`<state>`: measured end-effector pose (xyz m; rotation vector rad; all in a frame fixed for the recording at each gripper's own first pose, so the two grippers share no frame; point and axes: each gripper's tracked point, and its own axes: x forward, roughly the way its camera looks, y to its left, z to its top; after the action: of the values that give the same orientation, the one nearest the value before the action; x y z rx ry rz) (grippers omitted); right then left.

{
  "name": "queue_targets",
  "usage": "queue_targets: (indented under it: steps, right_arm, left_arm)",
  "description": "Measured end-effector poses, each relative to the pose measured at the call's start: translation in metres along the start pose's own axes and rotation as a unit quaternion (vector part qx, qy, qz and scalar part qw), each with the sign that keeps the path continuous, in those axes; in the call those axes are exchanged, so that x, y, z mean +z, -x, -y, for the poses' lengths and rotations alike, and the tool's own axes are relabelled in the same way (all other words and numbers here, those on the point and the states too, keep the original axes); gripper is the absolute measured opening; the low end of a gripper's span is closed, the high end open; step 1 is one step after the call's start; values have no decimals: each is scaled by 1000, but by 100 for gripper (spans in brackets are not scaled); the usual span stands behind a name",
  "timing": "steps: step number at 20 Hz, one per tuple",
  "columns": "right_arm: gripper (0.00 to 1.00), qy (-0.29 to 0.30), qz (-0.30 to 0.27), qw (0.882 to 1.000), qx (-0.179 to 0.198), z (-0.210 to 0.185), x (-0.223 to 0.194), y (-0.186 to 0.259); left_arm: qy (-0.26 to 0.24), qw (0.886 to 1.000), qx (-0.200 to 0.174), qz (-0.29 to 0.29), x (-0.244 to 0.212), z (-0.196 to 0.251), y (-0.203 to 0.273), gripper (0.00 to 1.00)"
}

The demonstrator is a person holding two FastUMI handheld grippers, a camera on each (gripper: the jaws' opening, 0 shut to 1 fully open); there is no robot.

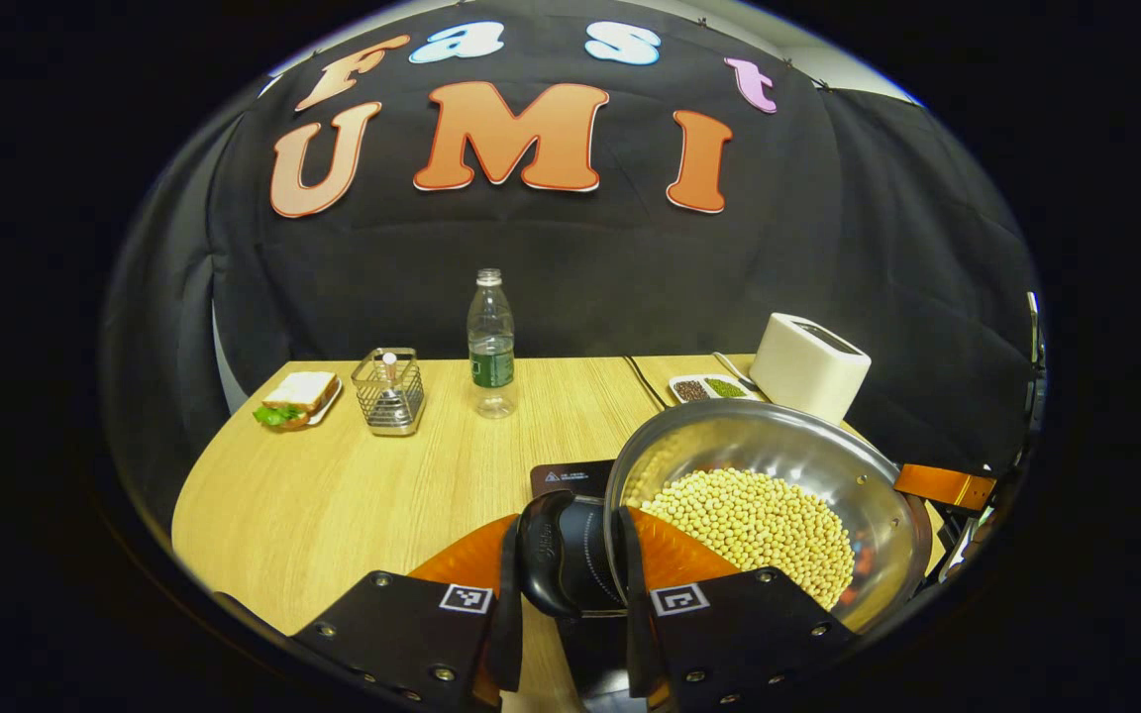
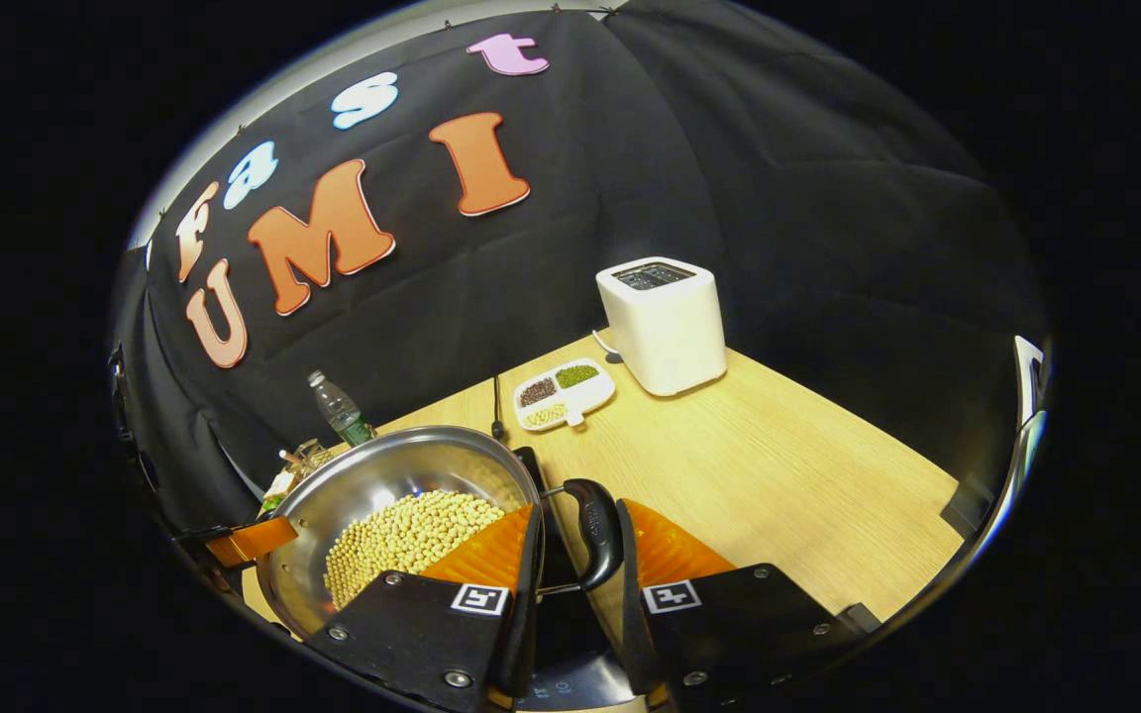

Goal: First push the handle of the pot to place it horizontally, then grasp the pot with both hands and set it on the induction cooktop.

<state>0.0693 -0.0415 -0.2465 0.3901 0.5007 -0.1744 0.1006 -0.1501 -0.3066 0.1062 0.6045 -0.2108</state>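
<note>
A steel pot (image 1: 729,421) holding soybeans (image 1: 759,525) is held between both grippers. My left gripper (image 1: 570,540) is shut on its black side handle (image 1: 561,564). The black induction cooktop (image 1: 570,477) shows just past that handle, partly hidden by the pot. In the right gripper view the pot (image 2: 372,475) sits at lower left, and my right gripper (image 2: 578,525) is shut on the opposite black loop handle (image 2: 598,530). A dark strip of the cooktop (image 2: 570,683) lies below the fingers. I cannot tell whether the pot touches it. Each view shows the other gripper at the pot's far rim (image 1: 942,485) (image 2: 252,540).
On the wooden table (image 1: 333,495) stand a water bottle (image 1: 491,347), a wire basket (image 1: 389,391) and a sandwich on a plate (image 1: 298,398). A white toaster (image 2: 665,322) and a divided dish of grains (image 2: 566,393) stand at the back right. A cable (image 1: 642,381) runs back from the cooktop.
</note>
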Motion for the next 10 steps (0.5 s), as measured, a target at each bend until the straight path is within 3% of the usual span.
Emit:
queue_targets:
  steps: [10]
  right_arm:
    - [36, 19, -1, 1000, -6, 5, -3, -10]
  left_arm:
    - [20, 1000, -6, -15, -20, 3, -14, 43]
